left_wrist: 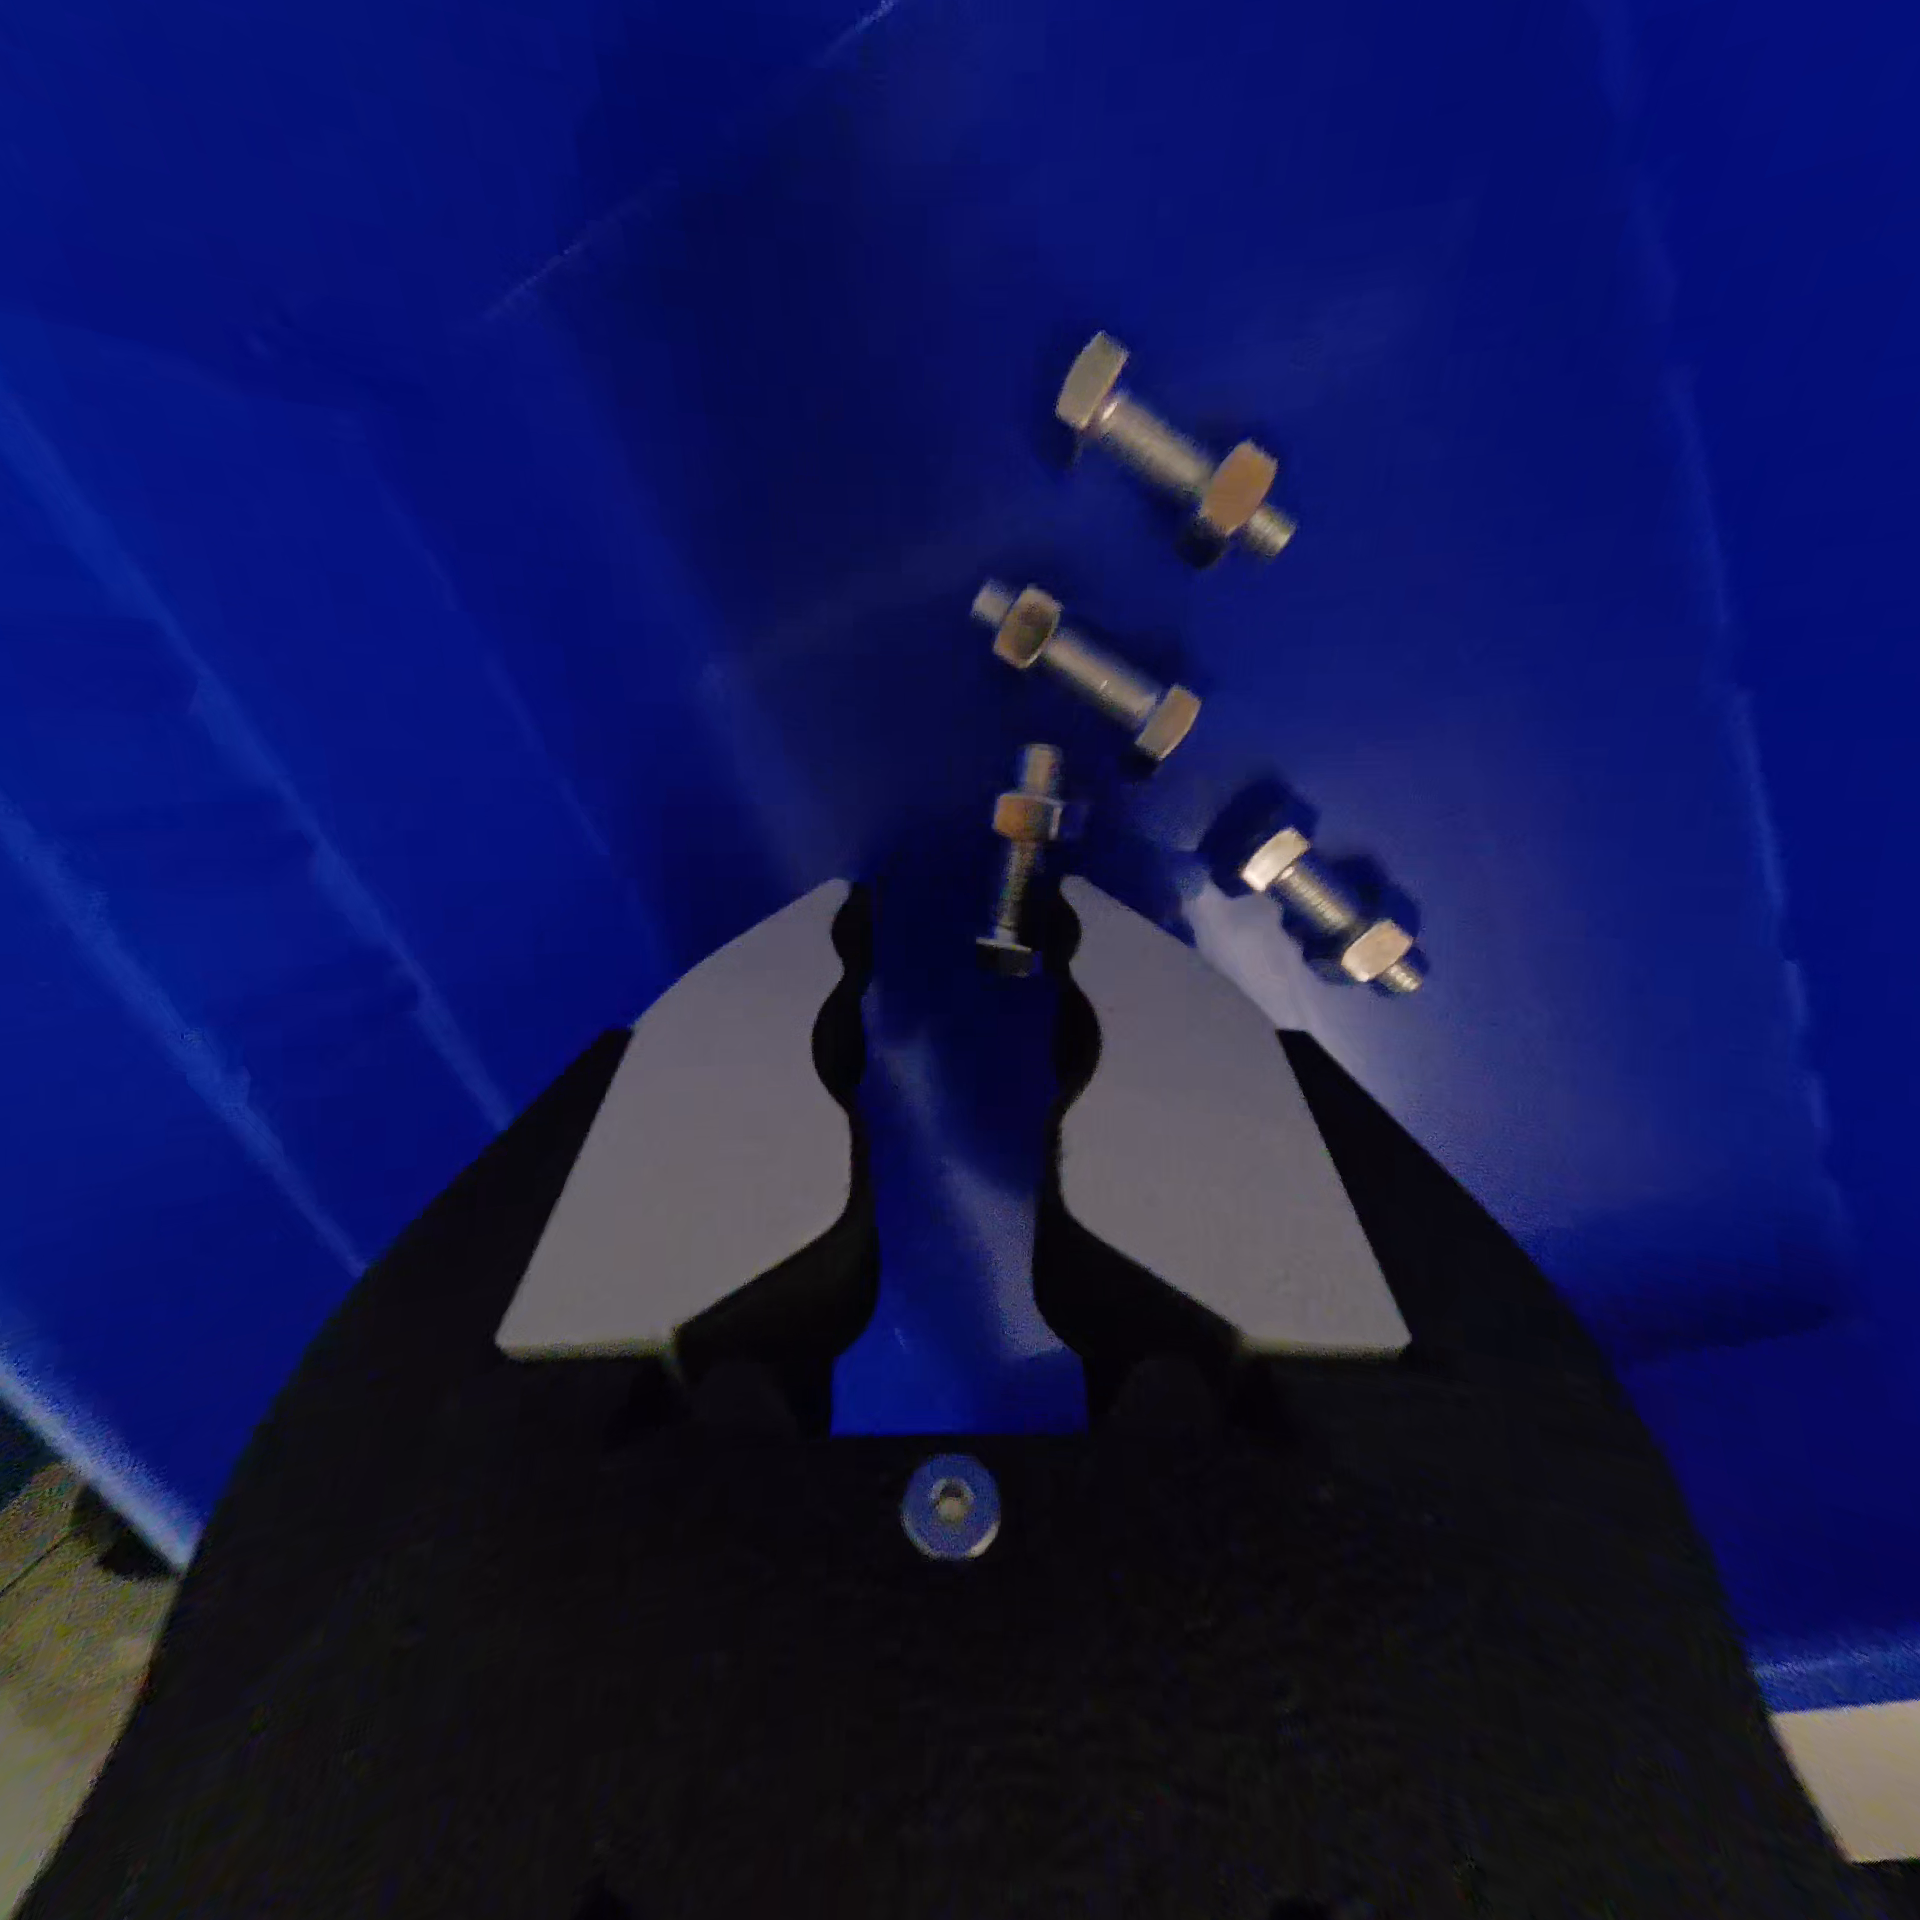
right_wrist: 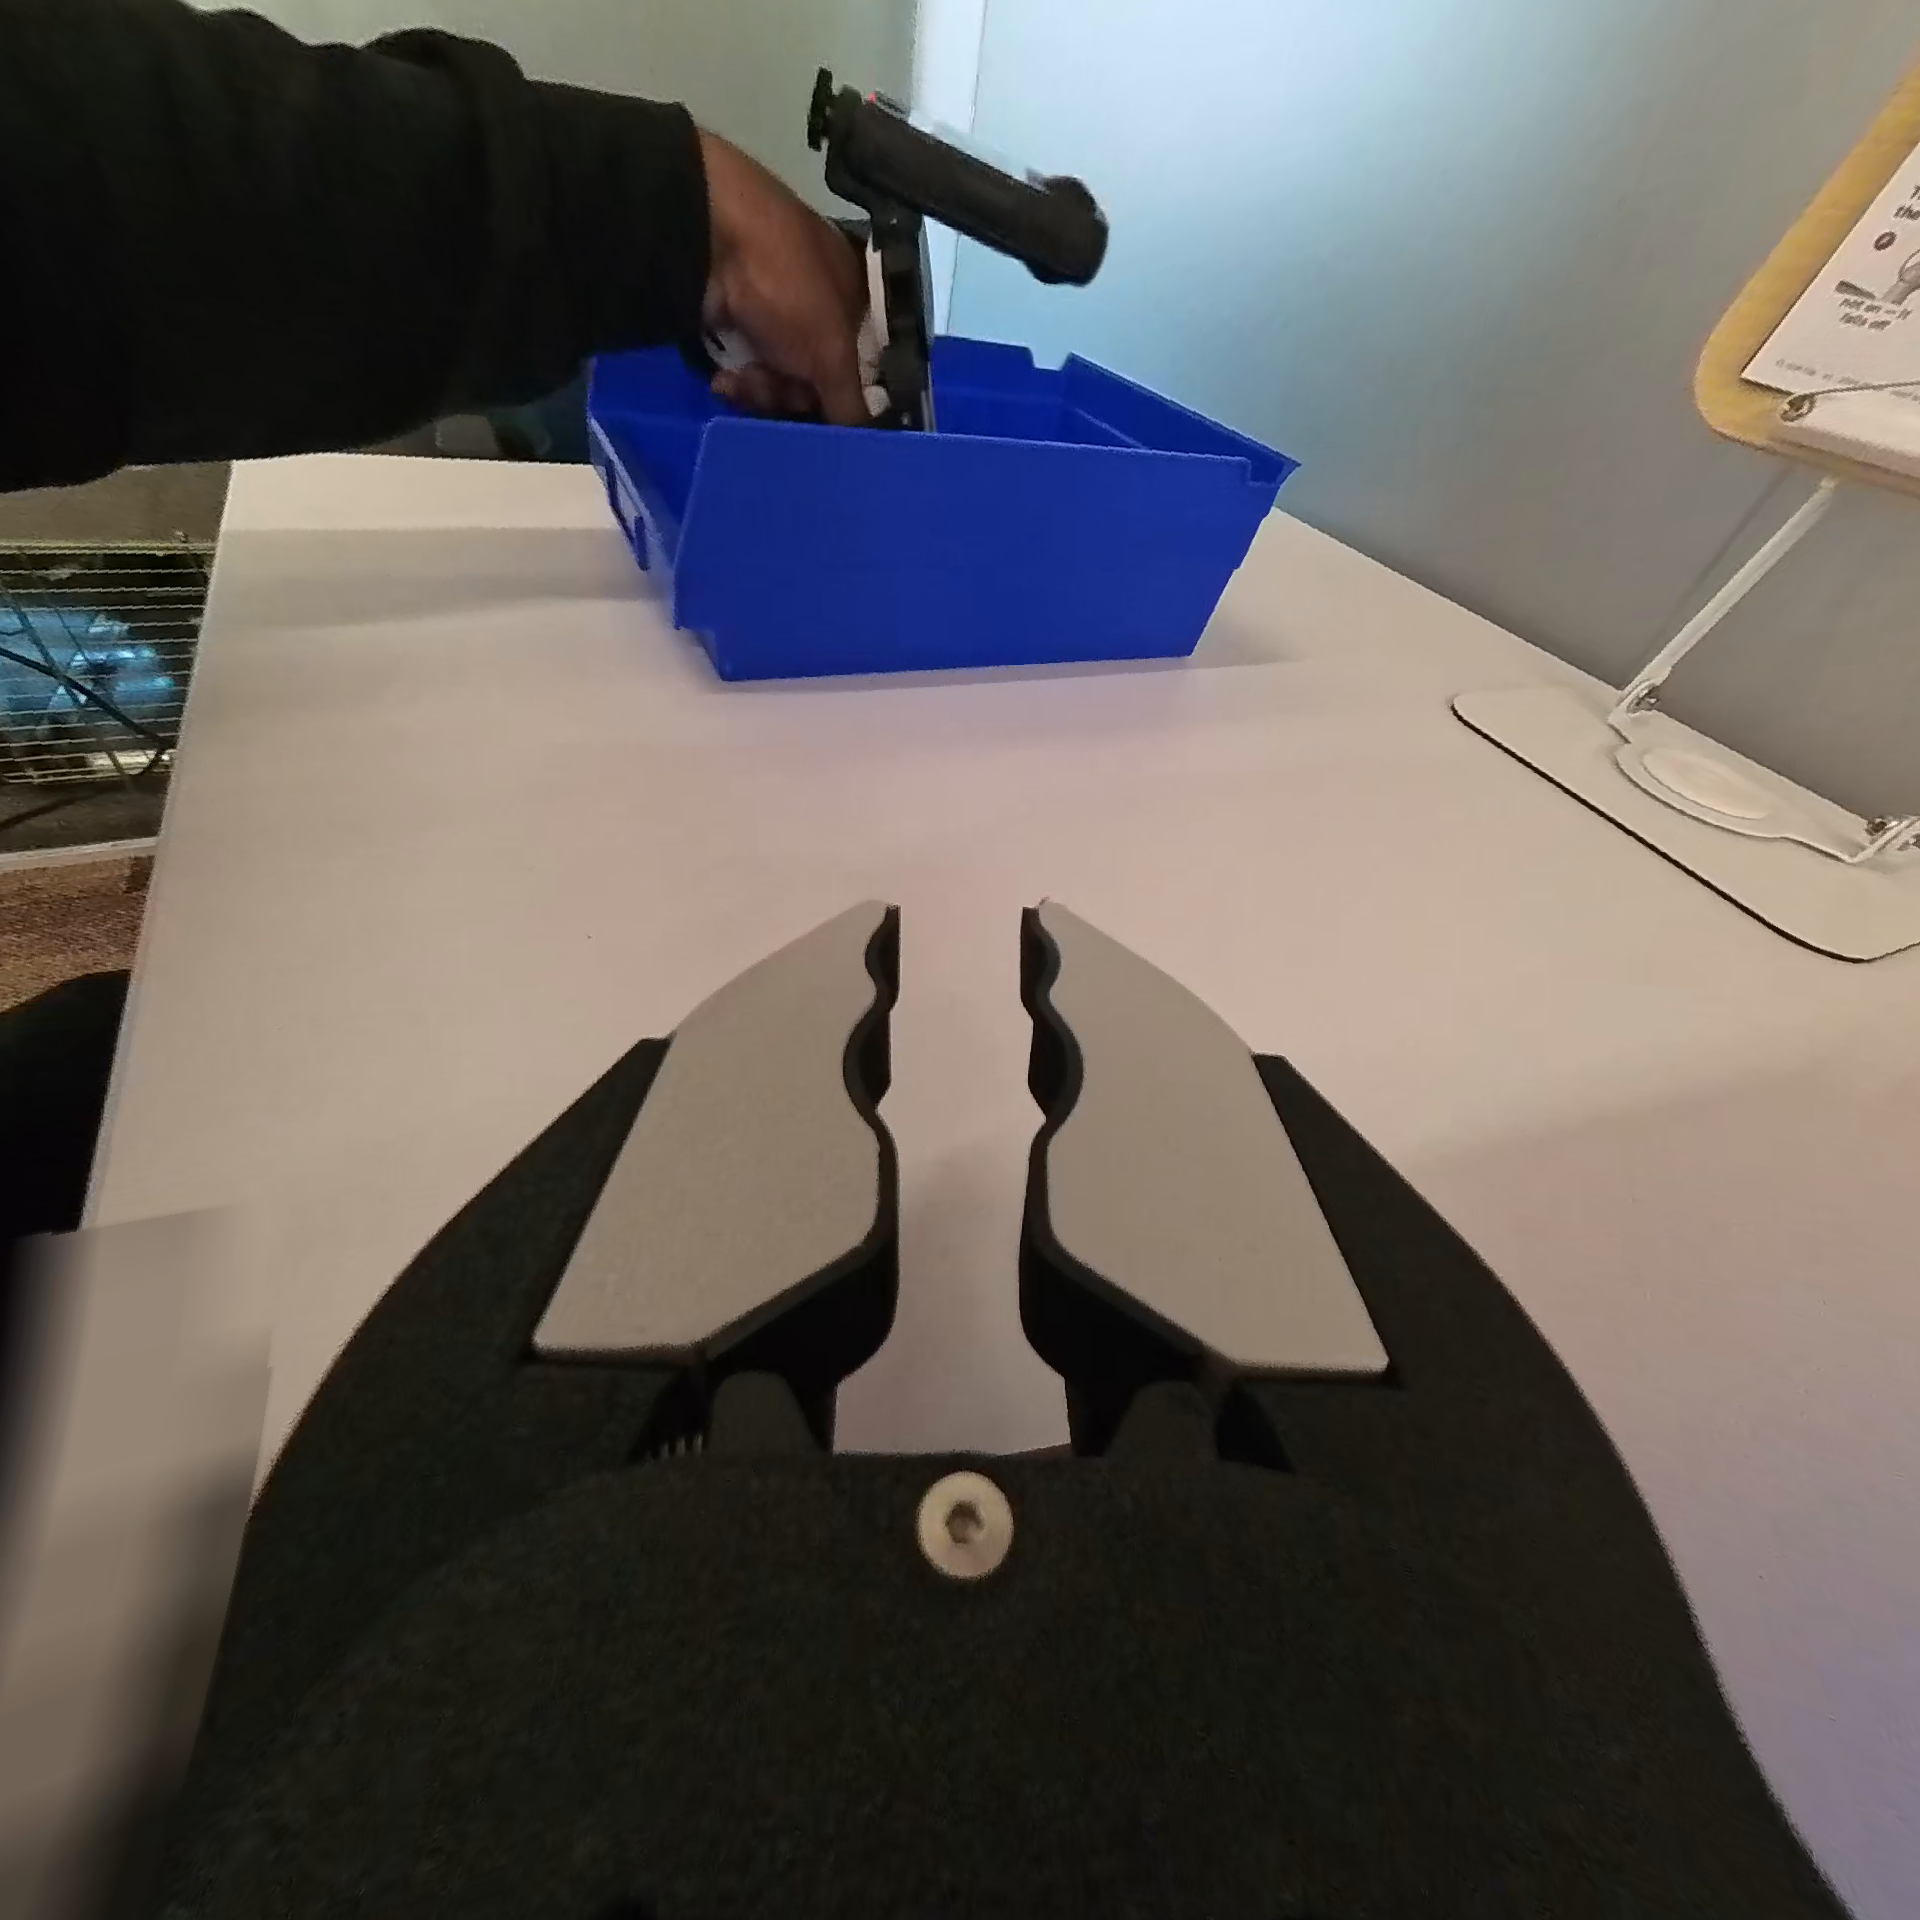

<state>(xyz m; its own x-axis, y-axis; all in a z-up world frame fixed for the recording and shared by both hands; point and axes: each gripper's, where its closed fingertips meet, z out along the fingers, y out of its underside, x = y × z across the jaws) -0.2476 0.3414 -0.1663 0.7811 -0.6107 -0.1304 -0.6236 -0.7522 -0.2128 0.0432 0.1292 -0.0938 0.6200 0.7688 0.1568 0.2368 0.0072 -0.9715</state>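
Observation:
My left gripper (left_wrist: 956,894) reaches down into a blue plastic bin (left_wrist: 520,623) and is open. A small silver bolt with a nut on it (left_wrist: 1023,862) lies on the bin floor between the fingertips, close to the right finger (left_wrist: 1143,1039). A clear gap separates it from the left finger, so it is not gripped. Three more bolts with nuts lie beyond: one far (left_wrist: 1169,457), one in the middle (left_wrist: 1086,670), one to the right (left_wrist: 1330,914). My right gripper (right_wrist: 961,920) is open and empty above the white table (right_wrist: 520,779). The right wrist view shows the left gripper (right_wrist: 904,291) inside the bin (right_wrist: 935,551).
A person's hand (right_wrist: 779,291) and dark sleeve (right_wrist: 312,239) reach in from the left. A white stand with a flat base (right_wrist: 1766,810) holds a wood-framed board with a printed page (right_wrist: 1829,260) at the right. The table's left edge drops off by a wire rack (right_wrist: 94,675). The left gripper's tips are roughly 35 cm from the right gripper's.

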